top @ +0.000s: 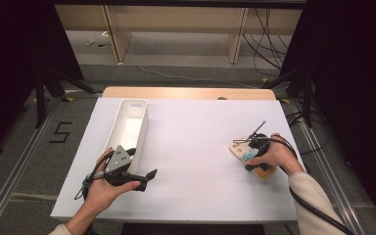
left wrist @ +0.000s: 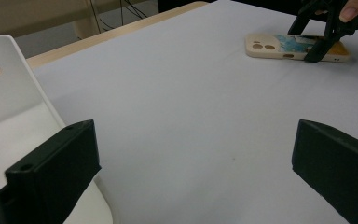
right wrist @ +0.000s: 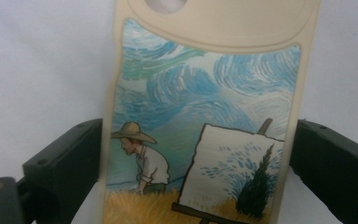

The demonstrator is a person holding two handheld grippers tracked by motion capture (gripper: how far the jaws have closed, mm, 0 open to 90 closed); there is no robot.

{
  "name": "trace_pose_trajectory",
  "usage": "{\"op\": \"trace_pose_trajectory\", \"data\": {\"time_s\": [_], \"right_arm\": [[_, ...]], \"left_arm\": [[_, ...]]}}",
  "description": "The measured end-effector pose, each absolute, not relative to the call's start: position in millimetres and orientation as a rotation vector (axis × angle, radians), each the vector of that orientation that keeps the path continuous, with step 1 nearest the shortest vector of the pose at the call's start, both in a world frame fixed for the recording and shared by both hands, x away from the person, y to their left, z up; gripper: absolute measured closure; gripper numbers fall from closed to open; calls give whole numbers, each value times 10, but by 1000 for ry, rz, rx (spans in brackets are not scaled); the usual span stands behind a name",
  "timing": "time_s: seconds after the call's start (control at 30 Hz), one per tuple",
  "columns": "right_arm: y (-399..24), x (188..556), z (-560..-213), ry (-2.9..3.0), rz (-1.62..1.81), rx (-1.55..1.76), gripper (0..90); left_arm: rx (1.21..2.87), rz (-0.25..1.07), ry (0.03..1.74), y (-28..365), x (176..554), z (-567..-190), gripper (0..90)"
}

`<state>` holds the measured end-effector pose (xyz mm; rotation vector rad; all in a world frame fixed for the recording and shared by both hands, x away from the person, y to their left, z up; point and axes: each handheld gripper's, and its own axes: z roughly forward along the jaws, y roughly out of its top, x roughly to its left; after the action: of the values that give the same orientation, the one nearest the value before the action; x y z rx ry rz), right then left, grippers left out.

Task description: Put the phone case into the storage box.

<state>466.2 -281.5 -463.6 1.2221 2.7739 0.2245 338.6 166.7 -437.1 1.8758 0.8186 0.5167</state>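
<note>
At the left of the white table stands a long, narrow white plastic bin, smooth-walled with a slot handle at its far end. The left gripper, held just beside the bin's near end, has its blocky matte black jaws spread wide on nothing. At the right lies a cream phone case, printed with swirling blue sky and a painter at an easel. The right gripper straddles it, jaws at both long edges; whether they press it I cannot tell.

In the right gripper view, the phone case is running off the top and bottom edges, its camera cutout clipped.
</note>
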Motion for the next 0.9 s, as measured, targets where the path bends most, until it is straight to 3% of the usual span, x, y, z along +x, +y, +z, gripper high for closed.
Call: {"op": "trace_pose_trajectory", "data": {"time_s": [0.9], "right_arm": [[-2810,4648,-4626,2760,220,1268,108]], "left_arm": [[1879,519,811,1663,3383,-4366,0]]}}
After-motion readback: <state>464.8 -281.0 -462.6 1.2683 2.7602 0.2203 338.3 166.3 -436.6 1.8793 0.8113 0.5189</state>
